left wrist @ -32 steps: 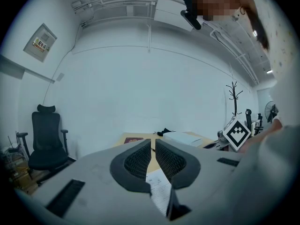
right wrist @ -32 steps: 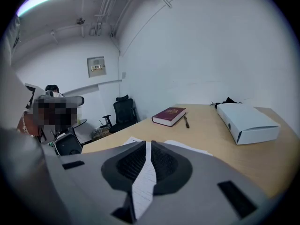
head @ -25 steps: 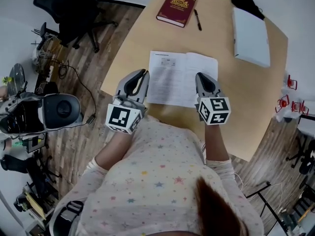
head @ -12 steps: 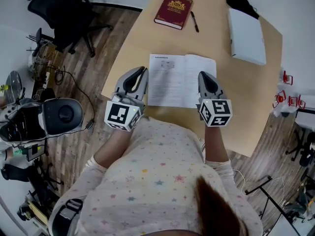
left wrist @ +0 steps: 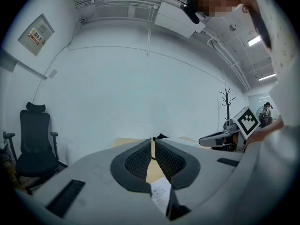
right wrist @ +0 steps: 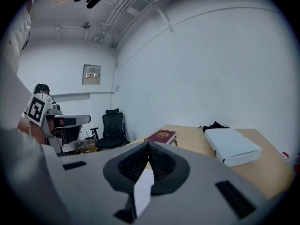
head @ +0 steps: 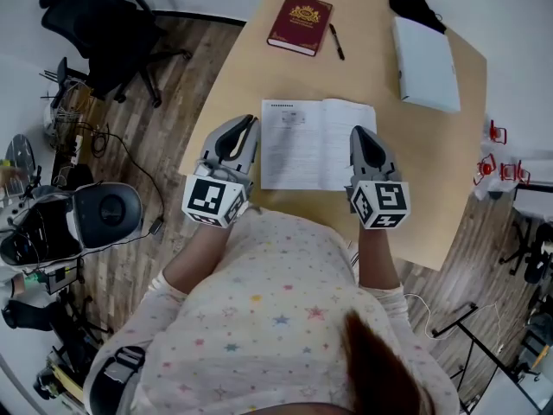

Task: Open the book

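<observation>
Over the last second little has changed on the pale wooden desk (head: 259, 76). The white paperback book (head: 315, 145) lies spread open as it did before, and both tools have stayed beside it. The right tool (head: 359, 133) looks to us a shade closer to the head camera than it was, as if lifted off the page. We take this to mean the opening is done: the pages rest flat with nothing holding them down, and the tools seem to be coming away.

The left tool (head: 252, 122) has its jaws together, tips touching, with nothing between them. The right tool's jaws also meet at the tip and grip nothing. Through each tool's own view we see only a sliver of printed page below the jaws, clear of them.

The book sits at the near edge of the desk, straight in front of the person, between the two tools. Its spine runs from near to far. The open spread's long axis runs left to right, and the heading on the left page is at the far edge, so the text faces the person.

Well beyond it lie a closed dark red hardback book (head: 299, 23), a black pen (head: 333, 41) and a flat white box (head: 423, 63).
</observation>
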Demonstrator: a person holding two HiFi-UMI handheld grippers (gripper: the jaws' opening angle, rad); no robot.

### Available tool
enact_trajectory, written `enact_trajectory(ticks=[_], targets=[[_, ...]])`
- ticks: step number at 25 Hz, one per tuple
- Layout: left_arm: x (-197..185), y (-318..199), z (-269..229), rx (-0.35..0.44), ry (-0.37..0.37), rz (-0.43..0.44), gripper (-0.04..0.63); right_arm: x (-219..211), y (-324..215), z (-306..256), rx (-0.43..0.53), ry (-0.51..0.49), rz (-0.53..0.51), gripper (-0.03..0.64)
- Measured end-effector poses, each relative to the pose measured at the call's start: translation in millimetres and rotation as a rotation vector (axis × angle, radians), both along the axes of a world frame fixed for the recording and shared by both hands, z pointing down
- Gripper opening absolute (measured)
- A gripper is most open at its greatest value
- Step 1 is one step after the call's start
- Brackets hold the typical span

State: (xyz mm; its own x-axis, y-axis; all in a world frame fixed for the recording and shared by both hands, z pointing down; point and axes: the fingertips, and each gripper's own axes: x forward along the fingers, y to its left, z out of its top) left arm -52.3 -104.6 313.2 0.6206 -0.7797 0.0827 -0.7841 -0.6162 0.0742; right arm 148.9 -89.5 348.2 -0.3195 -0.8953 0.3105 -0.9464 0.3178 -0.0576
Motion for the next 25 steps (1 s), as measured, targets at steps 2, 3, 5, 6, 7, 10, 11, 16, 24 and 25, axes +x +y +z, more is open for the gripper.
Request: enact_trajectory(ticks=[2, 3, 5, 6, 7, 10, 11, 16, 24, 25], targets=[[0.2, -0.2, -1.8, 0.003, 0.002, 0.002, 0.032, 0.1, 1.9, -5.4, 0.008, -0.001, 0.004, 0.0], [0.0, -0.2, -2.4, 0.004, 0.002, 0.002, 0.032, 0.1, 3.1, -7.4, 0.009, -0.006, 0.005, 0.0], [-1.5, -1.0, -2.7, 0.004, 0.004, -0.002, 0.032, 0.2, 5.3, -9.8, 0.007, -0.025, 0.007, 0.0], [-2.1, -1.7, -2.9, 0.004, 0.004, -0.003, 0.032, 0.5, 6.2, -11.1, 0.008, -0.034, 0.009, 0.0], [-2.3, -2.2, -3.2, 0.005, 0.004, -0.003, 0.032, 1.0, 6.9, -12.8, 0.01, -0.039, 0.011, 0.0], [-2.0, -2.6, -4.7, 0.011, 0.001, 0.002, 0.032, 2.3, 9.0, -18.3, 0.023, -0.039, 0.018, 0.0], [-2.0, -2.5, -5.0, 0.012, 0.002, 0.003, 0.032, 2.5, 9.9, -20.1, 0.028, -0.037, 0.02, 0.0], [-2.6, -2.0, -6.4, 0.017, 0.0, 0.01, 0.031, 2.3, 15.2, -30.2, 0.052, -0.027, 0.031, 0.001], [-2.4, -2.2, -8.5, 0.025, -0.003, 0.026, 0.031, 2.2, 20.0, -44.2, 0.087, -0.011, 0.05, 0.0], [-2.6, -1.9, -9.0, 0.027, -0.003, 0.028, 0.031, 1.8, 21.0, -45.9, 0.091, -0.01, 0.052, 0.0]])
